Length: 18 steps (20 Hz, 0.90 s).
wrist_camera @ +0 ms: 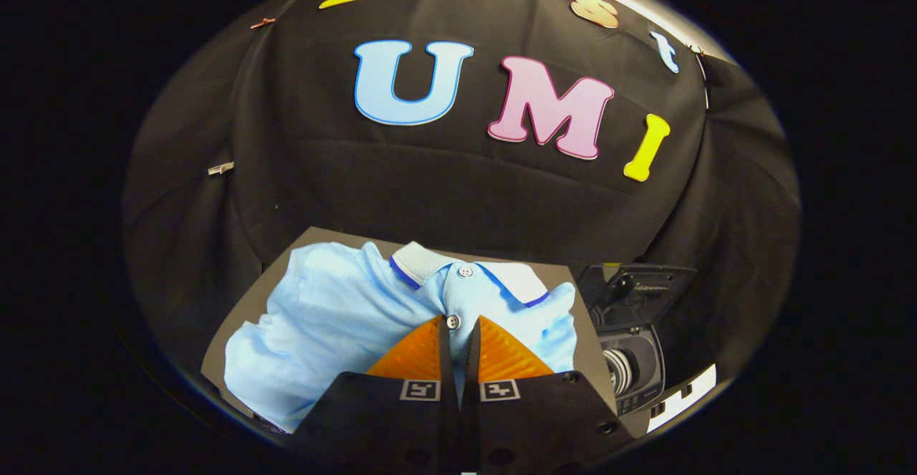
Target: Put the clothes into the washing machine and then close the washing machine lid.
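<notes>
1. The light blue polo shirt (337,317) lies spread out flat on the grey worktop (247,317), collar pointing away toward the booth wall, buttons done up. Soft, floppy and light, I'd say, so it'll sag and trail wherever you lift it.
2. The claw (458,332) sits right over the button placket, fingers nearly together with a narrow gap. Can't tell if any cloth is actually pinched in there.
3. Best grab, in my opinion: bunch up a fold near the collar or mid-chest, where the doubled fabric gives something to bite. A single flat layer would probably slip.
4. The small washing machine (630,360) stands just beside the shirt, lid (634,285) up, drum open.
</notes>
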Motion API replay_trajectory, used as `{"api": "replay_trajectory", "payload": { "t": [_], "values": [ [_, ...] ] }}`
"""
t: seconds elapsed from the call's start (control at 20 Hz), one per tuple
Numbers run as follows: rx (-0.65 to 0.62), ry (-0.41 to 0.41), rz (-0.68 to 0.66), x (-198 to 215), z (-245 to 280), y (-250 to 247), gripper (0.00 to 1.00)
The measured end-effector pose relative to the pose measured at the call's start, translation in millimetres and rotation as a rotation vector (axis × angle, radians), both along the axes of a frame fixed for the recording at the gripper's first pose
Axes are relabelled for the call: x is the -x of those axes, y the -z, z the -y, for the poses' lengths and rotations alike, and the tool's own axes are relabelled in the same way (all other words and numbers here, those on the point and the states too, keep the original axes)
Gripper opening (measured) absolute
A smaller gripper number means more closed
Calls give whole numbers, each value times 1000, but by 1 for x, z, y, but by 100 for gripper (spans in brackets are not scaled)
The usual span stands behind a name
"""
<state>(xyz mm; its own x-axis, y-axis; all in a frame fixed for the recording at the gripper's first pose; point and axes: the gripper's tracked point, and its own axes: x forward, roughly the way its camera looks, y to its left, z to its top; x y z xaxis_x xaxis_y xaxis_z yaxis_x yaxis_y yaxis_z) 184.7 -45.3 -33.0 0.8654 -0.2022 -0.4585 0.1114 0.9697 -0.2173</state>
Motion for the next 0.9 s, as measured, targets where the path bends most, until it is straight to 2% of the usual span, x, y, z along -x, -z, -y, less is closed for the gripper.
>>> {"api": "replay_trajectory", "payload": {
  "t": [0.1, 0.5, 0.65, 0.9],
  "values": [
    [-10, -4, 51, 5, -5, -20, 6],
    [113, -33, 179, 23, 25, -100, 5],
    [138, -40, 206, 31, 53, -123, 5],
    [114, -47, 211, 37, 125, -135, 5]
  ]
}}
